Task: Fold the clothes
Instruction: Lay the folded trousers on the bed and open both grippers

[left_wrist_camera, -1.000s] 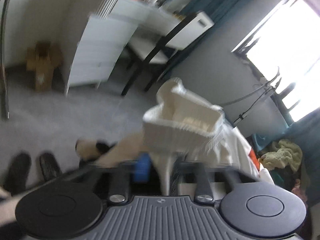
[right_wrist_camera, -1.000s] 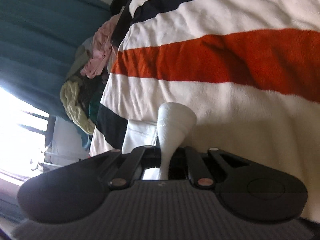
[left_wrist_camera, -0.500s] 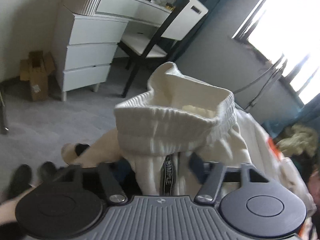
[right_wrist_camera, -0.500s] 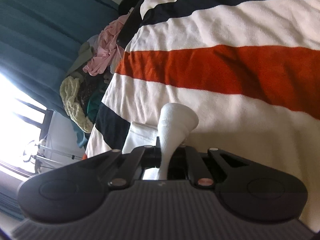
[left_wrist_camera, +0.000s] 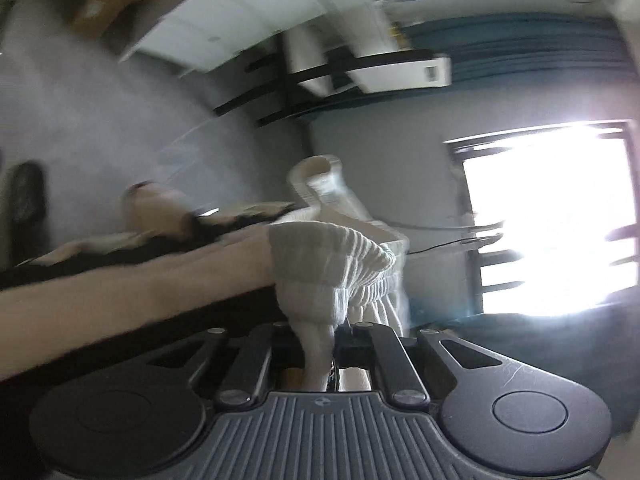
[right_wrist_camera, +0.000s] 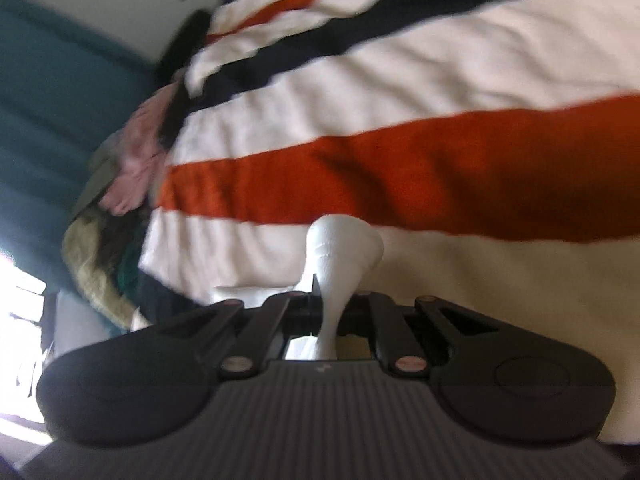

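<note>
A cream-white garment with a ribbed elastic waistband [left_wrist_camera: 332, 264] hangs bunched in front of my left gripper [left_wrist_camera: 320, 344]. The jaws are closing, with a fold of that waistband pinched between them. A person's bare forearm [left_wrist_camera: 140, 284] stretches across the left of the same view. In the right wrist view, my right gripper [right_wrist_camera: 330, 312] is shut on a narrow twist of the white cloth [right_wrist_camera: 340, 252], which flares out just past the fingertips. It hovers over a striped bedspread [right_wrist_camera: 400, 168]. How the two held parts join is hidden.
The bedspread has white, orange and dark bands. A heap of loose clothes [right_wrist_camera: 120, 184] lies at its far left by a teal curtain [right_wrist_camera: 48, 100]. The left wrist view shows a white drawer unit [left_wrist_camera: 240, 20], a dark-framed chair [left_wrist_camera: 340, 76], grey carpet and a bright window [left_wrist_camera: 552, 216].
My left jaws have gone from wide apart to pinched on the waistband, and that view has rolled and dropped. The right gripper kept its grip and shifted slightly over the bedspread.
</note>
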